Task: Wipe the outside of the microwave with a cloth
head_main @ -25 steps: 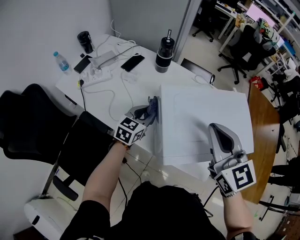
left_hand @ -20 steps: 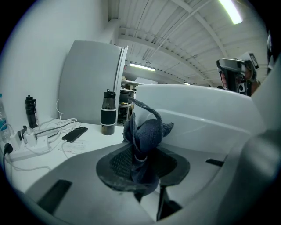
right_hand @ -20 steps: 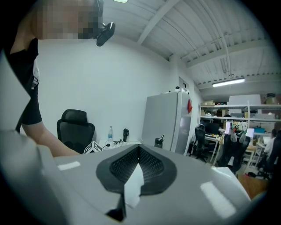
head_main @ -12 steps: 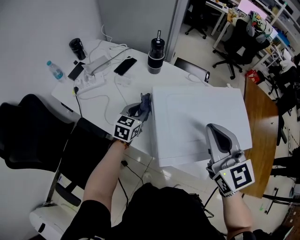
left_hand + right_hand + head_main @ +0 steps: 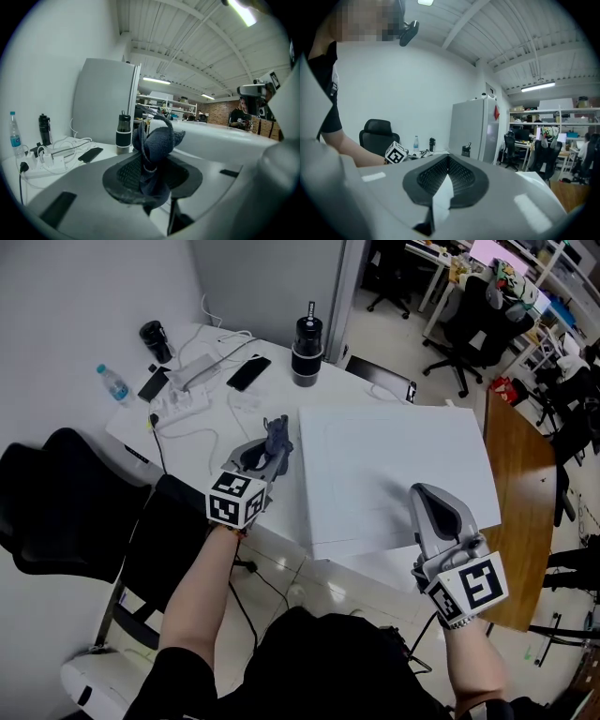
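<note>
Since 1 second ago, the left gripper has risen along the left wall of the white box-shaped microwave and now sits level with its upper left edge. Its fingers pinch a bunched dark blue cloth just beside that edge; whether the cloth touches it is unclear. The right gripper lies on the microwave's top near its front right, fingers pressed together with nothing between them. Left of the microwave, the white surface carries a black tumbler, a black phone and a clear water bottle.
</note>
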The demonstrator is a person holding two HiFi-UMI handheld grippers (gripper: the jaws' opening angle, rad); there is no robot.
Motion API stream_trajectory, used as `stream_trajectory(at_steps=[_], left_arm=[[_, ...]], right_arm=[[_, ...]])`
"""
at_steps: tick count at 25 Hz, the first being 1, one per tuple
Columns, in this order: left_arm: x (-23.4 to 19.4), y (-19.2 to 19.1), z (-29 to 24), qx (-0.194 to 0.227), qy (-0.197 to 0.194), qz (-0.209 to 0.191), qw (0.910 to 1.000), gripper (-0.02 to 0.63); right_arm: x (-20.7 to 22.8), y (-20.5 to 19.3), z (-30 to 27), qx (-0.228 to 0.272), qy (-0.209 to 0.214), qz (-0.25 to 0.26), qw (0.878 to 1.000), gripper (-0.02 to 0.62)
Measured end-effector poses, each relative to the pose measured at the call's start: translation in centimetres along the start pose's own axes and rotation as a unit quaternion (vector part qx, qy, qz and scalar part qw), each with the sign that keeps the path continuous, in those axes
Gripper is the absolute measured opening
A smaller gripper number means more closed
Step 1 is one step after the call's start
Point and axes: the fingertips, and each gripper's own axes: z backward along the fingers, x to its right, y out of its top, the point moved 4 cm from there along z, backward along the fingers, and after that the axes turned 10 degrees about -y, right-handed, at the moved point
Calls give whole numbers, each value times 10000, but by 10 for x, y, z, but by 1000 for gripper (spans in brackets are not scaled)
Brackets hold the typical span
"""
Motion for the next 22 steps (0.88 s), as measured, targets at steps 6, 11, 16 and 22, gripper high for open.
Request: stream_trajectory(at_steps=[6,11,16,22], left_arm=[[41,50,48,472,237,-178,9984,106],[95,81,91,825,510,-268,9949,107],[161,102,129,1023,780,-500,9904,107],[252,101,155,1215,814,-596,9875,109]], right_arm=[[3,3,31,174,223,-83,9996,2],[15,1,75,329,417,-131,9985,2],[34,-1,123,491,593,-209,9968,2],[44,-15,175,603,813,-240,9946,2]])
